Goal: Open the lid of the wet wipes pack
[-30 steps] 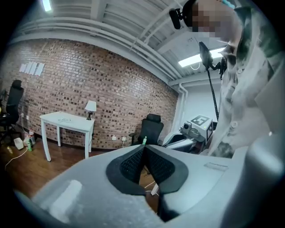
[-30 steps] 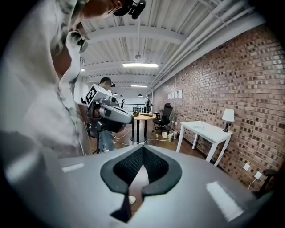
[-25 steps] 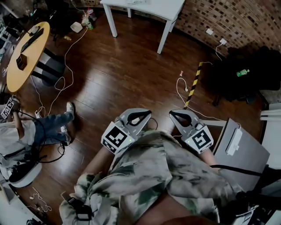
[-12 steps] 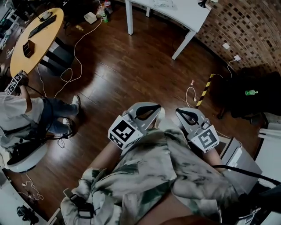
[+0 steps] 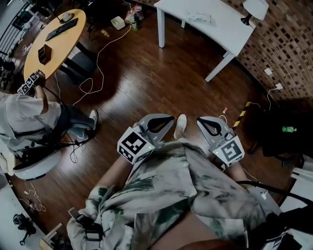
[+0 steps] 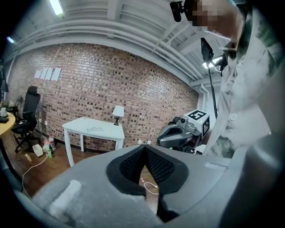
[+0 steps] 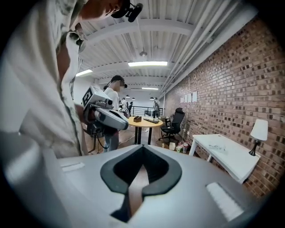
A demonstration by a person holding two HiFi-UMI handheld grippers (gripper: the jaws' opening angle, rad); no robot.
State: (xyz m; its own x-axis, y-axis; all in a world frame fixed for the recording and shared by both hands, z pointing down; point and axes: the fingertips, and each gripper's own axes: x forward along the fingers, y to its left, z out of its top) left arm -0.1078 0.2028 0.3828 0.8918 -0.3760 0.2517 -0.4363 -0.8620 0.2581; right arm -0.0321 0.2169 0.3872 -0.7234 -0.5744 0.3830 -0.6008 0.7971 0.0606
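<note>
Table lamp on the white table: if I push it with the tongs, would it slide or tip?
The table lamp probably tips rather than slides: a wide shade sits atop a thin stem and small base. It looks light. It stands near one end of the white table, so it could fall off.

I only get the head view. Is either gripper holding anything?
Observer: No. In the left gripper view, the left gripper has its tips together, and only floor shows behind the pads.
Operator: And the right one?
Observer: The same. In its own view, the right gripper is shut on nothing.
Operator: Any wipes pack ahead of them?
Observer: None shows in either gripper view. The left one looks level across the room at a white table with a lamp, and a black chair to its left.
</note>
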